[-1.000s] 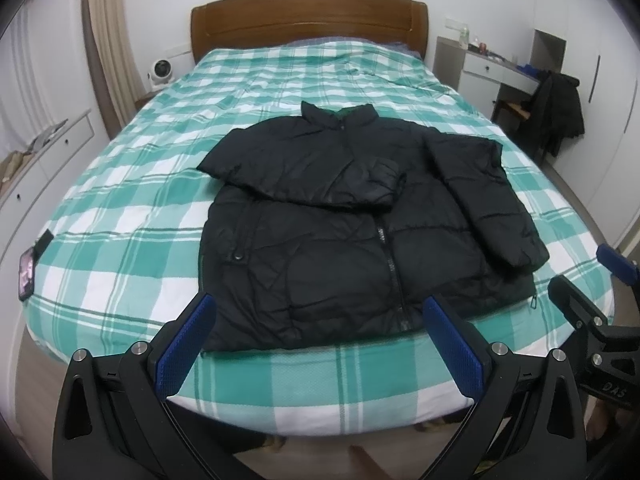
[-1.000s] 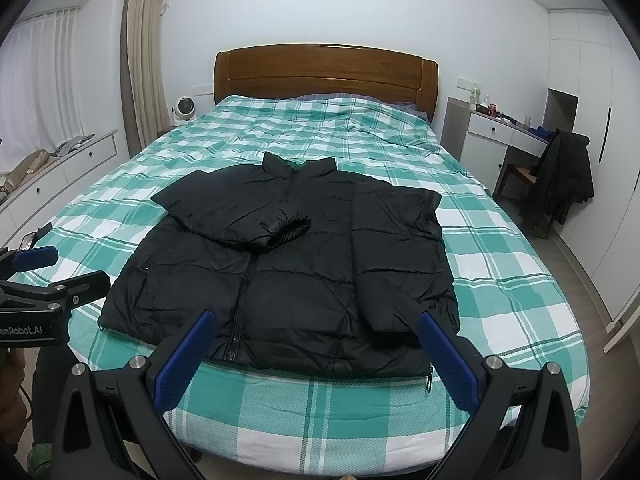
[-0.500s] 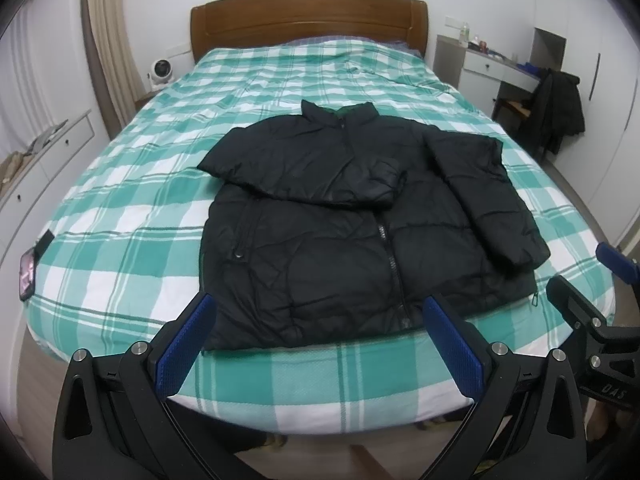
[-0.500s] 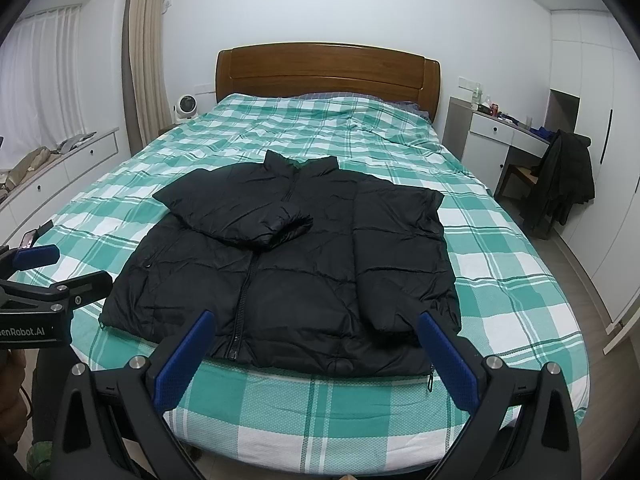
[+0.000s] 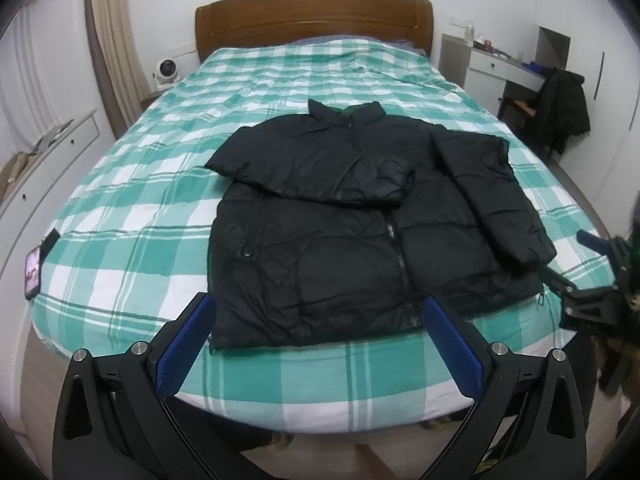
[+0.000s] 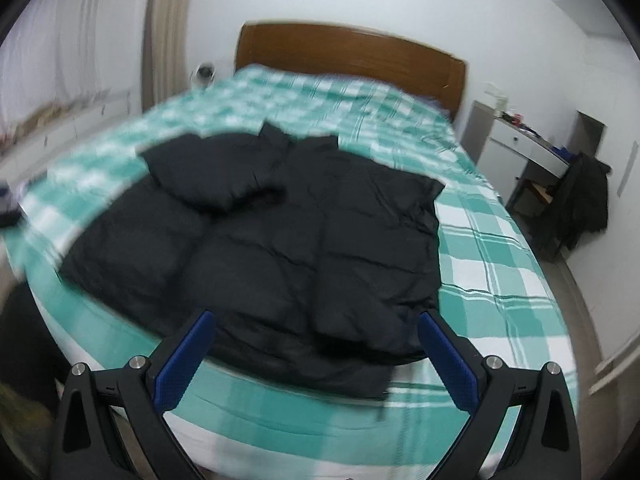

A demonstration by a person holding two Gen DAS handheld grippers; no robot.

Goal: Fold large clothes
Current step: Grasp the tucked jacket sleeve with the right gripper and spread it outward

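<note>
A black puffer jacket lies front up on the green checked bed, collar toward the headboard. Its left sleeve is folded across the chest; the right sleeve lies down along the body. My left gripper is open and empty, just short of the jacket's hem at the bed's foot. My right gripper is open and empty, close over the hem near the right sleeve's cuff; it also shows at the right edge of the left wrist view. The right wrist view is blurred.
A wooden headboard stands at the far end. A white desk and a chair draped with a dark coat stand right of the bed. A phone lies on the bed's left edge. White drawers line the left wall.
My right gripper has moved forward and tilted toward the jacket's hem and right sleeve, blurring its view. My left gripper has edged slightly closer to the bed. The jacket has not moved.
</note>
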